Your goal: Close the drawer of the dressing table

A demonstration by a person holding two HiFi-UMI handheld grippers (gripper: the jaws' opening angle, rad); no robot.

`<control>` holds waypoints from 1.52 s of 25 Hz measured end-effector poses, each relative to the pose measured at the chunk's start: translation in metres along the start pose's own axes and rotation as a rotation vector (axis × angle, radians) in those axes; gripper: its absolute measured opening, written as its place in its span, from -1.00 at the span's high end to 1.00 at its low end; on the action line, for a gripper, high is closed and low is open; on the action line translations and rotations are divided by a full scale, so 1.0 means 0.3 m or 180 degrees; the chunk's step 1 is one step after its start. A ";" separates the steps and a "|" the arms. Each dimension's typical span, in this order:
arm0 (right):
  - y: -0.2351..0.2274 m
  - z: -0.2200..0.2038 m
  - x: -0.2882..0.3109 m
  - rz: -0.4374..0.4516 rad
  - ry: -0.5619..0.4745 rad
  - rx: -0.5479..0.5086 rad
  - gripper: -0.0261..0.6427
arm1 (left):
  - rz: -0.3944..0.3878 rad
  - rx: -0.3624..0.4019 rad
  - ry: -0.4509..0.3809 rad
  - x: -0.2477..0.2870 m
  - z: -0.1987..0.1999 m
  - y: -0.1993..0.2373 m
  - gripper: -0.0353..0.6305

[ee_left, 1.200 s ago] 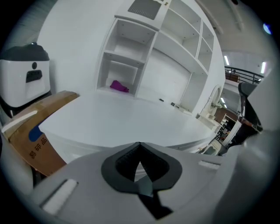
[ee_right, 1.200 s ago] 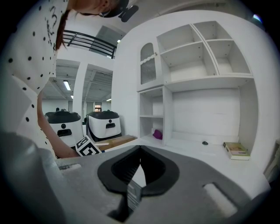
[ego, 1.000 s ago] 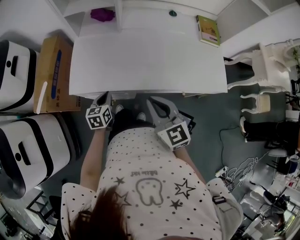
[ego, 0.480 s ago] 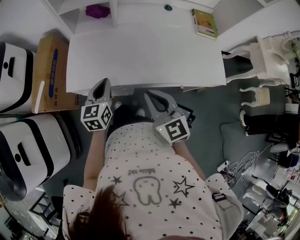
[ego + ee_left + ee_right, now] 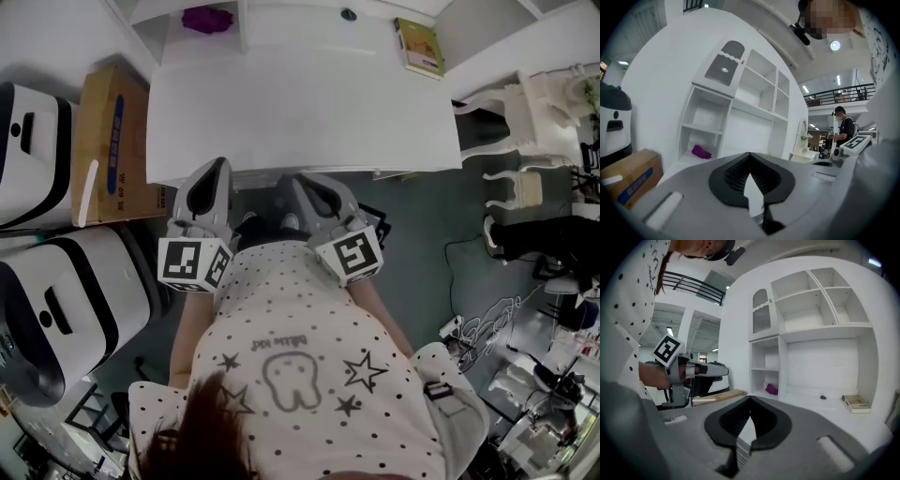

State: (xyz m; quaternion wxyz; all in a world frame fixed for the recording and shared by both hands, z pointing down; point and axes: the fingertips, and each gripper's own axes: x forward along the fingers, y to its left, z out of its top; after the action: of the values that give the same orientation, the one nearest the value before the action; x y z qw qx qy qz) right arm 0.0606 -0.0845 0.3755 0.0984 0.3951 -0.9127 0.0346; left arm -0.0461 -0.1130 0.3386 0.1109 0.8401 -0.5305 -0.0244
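Both my jaws are pressed together on nothing — left gripper (image 5: pixel 210 171) and right gripper (image 5: pixel 314 184) sit at the counter's (image 5: pixel 300 103) front edge. No drawer pokes out at 12 o'clock — it seems pushed home underneath, so I judge the closing done.

Under the front edge of the dressing table (image 5: pixel 300 112), head view: drawer out of sight, open or shut not to be told. At that same edge: tips of left gripper (image 5: pixel 214 171) and right gripper (image 5: pixel 304 184), touching it or just clear undecided. At the table's back: small dark object (image 5: pixel 348 14), too small to identify; purple item (image 5: pixel 206 19), kind unclear. Left of the table: white machine (image 5: pixel 56 309), cut by the picture's edge.
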 end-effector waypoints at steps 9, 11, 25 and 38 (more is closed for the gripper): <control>0.149 0.067 0.127 0.0094 0.0038 -0.0011 0.94 | -0.0109 0.0007 0.0054 -0.129 0.064 0.063 0.89; 0.172 0.072 0.138 0.0100 0.0034 0.0005 0.94 | -0.0100 0.0004 0.0080 -0.152 0.051 0.079 0.89; 0.273 0.064 0.172 0.0054 -0.0035 0.0015 0.93 | -0.0039 -0.0229 0.0153 -0.258 -0.015 0.180 0.88; 0.317 0.061 0.243 0.0248 0.0007 -0.0074 0.93 | 0.0029 -0.0431 0.0017 -0.263 -0.001 0.265 0.88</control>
State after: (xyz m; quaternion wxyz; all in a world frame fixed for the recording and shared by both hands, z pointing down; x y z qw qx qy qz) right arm -0.0601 -0.0740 0.3740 0.1026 0.3580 -0.9276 0.0283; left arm -0.1509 -0.0750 0.3496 0.1690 0.8283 -0.5311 -0.0574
